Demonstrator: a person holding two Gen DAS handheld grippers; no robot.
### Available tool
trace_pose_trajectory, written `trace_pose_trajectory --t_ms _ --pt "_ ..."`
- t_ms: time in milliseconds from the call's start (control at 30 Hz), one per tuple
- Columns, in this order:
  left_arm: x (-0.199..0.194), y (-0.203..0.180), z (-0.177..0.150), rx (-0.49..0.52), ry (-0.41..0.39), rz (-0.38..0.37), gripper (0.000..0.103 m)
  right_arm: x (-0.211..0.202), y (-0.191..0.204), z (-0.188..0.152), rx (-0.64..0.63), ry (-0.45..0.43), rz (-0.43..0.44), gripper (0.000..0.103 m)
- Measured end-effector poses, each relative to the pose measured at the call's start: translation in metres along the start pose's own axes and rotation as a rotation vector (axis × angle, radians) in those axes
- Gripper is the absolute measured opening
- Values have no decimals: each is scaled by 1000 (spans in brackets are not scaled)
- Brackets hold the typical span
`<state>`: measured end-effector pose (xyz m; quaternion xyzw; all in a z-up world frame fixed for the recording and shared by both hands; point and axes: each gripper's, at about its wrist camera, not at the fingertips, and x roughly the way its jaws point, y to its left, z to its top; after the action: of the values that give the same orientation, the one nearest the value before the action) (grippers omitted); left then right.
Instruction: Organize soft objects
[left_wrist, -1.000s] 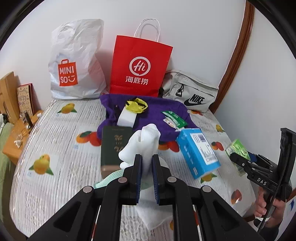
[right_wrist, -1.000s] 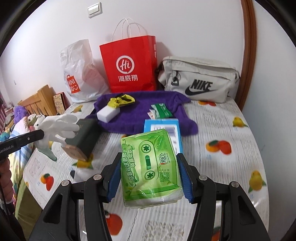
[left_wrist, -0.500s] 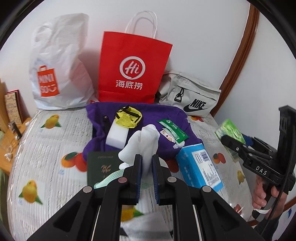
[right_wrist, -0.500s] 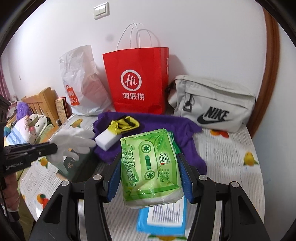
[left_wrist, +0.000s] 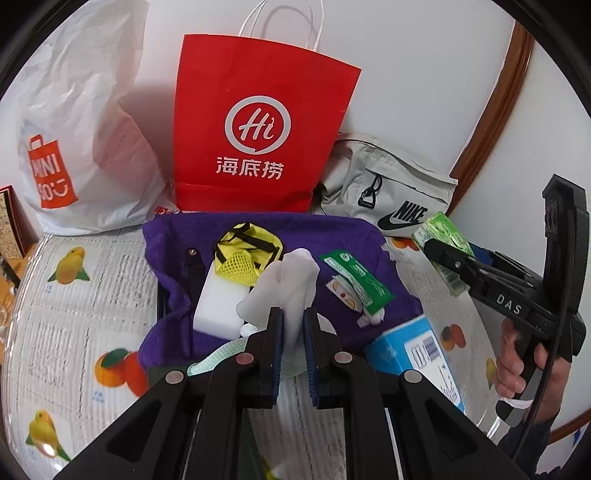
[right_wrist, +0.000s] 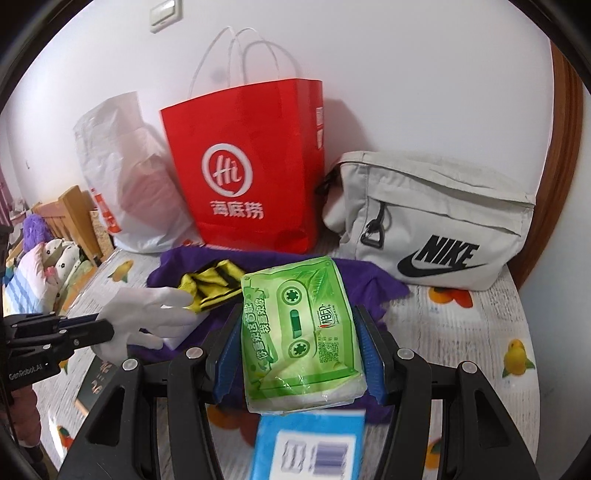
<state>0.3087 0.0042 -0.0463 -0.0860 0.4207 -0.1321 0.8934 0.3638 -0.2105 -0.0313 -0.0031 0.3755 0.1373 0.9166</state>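
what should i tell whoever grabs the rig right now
Left gripper: shut on the white glove, held up above the purple cloth.
Right gripper: shut on the green tissue pack, also in the air, in front of the red paper bag.
On the cloth: yellow mesh pouch, white sponge block, green sachet. Blue box lies at the cloth's near right corner.
Done: both soft items picked up.
Left: set both down, probably in a bag; destination not shown.

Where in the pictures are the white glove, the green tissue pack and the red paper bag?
white glove (left_wrist: 291, 280): left wrist view, on its fingers above the jaws.
green tissue pack (right_wrist: 299, 328): right wrist view, on the printed front.
red paper bag (right_wrist: 243, 173): right wrist view, on the front face.
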Motion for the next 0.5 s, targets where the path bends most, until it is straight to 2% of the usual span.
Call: trace_pose_trajectory --t_ms 267,500 --pt "37 -9 21 17 24 -39 11 36 -17 14 52 35 11 56" --pt "77 2 15 -22 72 -57 11 68 -20 2 22 102 30 56"
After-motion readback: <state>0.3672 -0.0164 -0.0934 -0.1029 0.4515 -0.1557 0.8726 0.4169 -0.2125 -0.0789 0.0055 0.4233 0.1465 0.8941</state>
